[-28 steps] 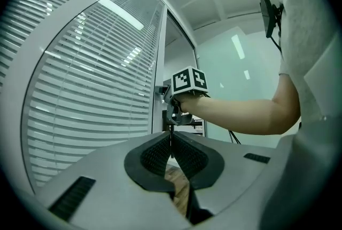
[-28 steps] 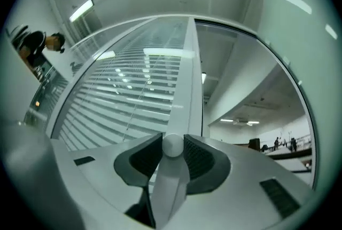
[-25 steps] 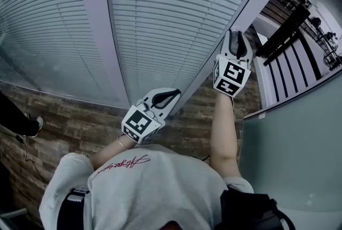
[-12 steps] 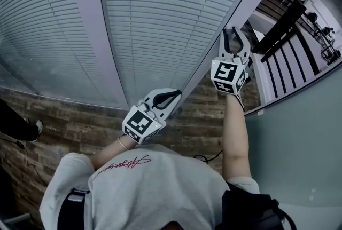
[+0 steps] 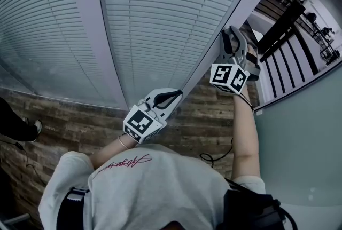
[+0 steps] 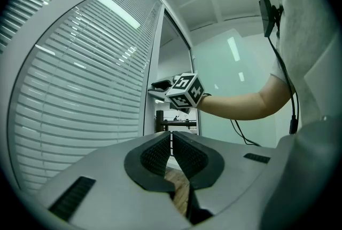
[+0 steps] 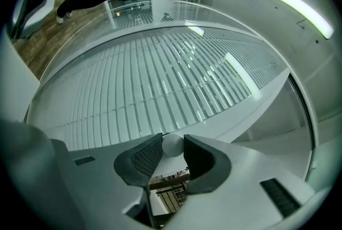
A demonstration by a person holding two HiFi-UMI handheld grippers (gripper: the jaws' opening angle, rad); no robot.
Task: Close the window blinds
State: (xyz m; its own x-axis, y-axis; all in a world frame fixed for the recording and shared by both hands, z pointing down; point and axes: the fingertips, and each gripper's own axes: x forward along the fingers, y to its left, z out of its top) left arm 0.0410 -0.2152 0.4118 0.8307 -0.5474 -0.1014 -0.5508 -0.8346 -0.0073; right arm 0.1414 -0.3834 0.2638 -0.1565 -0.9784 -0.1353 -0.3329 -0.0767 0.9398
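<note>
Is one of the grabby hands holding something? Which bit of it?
Yes. The right gripper pinches a small round white knob by its two sides between its fingers, next to the blinds. The left gripper is shut and holds nothing.

The only lettering in view is a line of red cursive script (image 5: 124, 162) across the back of the person's grey shirt (image 5: 160, 191), at the lower centre of the head view; it is too small and slanted to read. The marker cube at lower centre (image 5: 140, 123) and the marker cube at upper right (image 5: 230, 77) carry black-and-white square patterns, not letters or numbers. Neither gripper view shows any readable text.
</note>
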